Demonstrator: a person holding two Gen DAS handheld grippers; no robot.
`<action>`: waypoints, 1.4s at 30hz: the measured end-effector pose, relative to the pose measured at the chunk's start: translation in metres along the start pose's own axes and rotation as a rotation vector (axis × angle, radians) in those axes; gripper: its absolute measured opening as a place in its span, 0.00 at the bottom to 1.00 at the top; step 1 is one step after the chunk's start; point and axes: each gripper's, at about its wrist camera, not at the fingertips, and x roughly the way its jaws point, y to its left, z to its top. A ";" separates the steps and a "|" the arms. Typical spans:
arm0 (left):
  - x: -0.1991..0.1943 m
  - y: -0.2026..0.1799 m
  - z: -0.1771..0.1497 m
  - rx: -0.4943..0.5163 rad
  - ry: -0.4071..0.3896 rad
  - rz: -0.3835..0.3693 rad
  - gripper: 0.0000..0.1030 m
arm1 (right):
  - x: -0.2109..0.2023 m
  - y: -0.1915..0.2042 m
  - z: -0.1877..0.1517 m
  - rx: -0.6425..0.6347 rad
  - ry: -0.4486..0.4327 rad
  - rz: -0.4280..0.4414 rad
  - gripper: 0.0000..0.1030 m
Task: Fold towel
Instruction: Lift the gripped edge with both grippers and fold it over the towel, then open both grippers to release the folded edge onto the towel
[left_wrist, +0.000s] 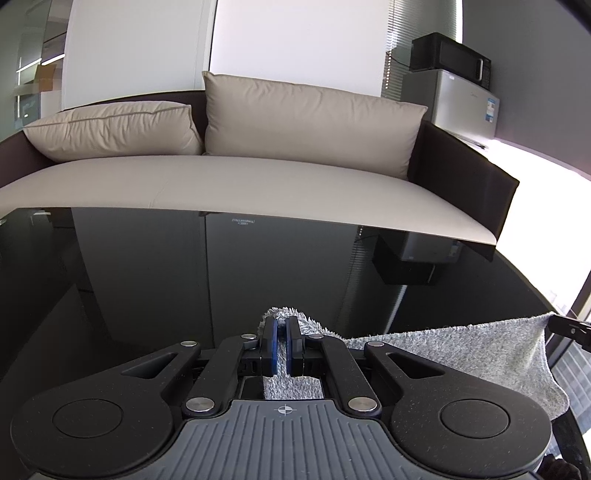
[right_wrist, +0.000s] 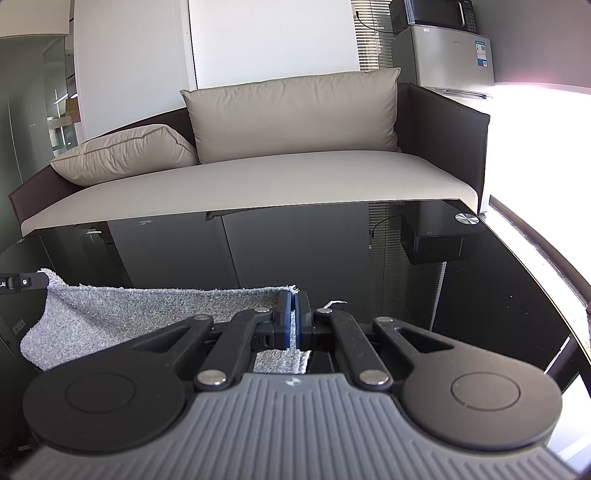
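A grey terry towel hangs stretched between my two grippers above a glossy black table. My left gripper is shut on one corner, the cloth bunched between its blue pads and poking out past the tips. From there the towel runs right to the other gripper's tip at the frame edge. In the right wrist view my right gripper is shut on the other corner of the towel, which sags leftward to the left gripper's tip. The towel's lower part is hidden behind the gripper bodies.
Beyond the table's far edge stands a beige sofa with two cushions and dark sides. A silver fridge with a black microwave on top stands at the back right. A round metal disc sits at the table's far right corner.
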 end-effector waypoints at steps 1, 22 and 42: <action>0.001 0.000 0.000 0.001 0.003 0.000 0.04 | 0.001 0.000 0.000 -0.001 0.003 -0.001 0.02; 0.016 0.008 -0.001 -0.004 0.013 0.031 0.11 | 0.025 -0.004 -0.011 -0.012 0.054 -0.032 0.02; 0.013 0.008 -0.009 0.006 0.053 0.052 0.41 | 0.020 -0.011 -0.009 0.020 0.055 -0.068 0.54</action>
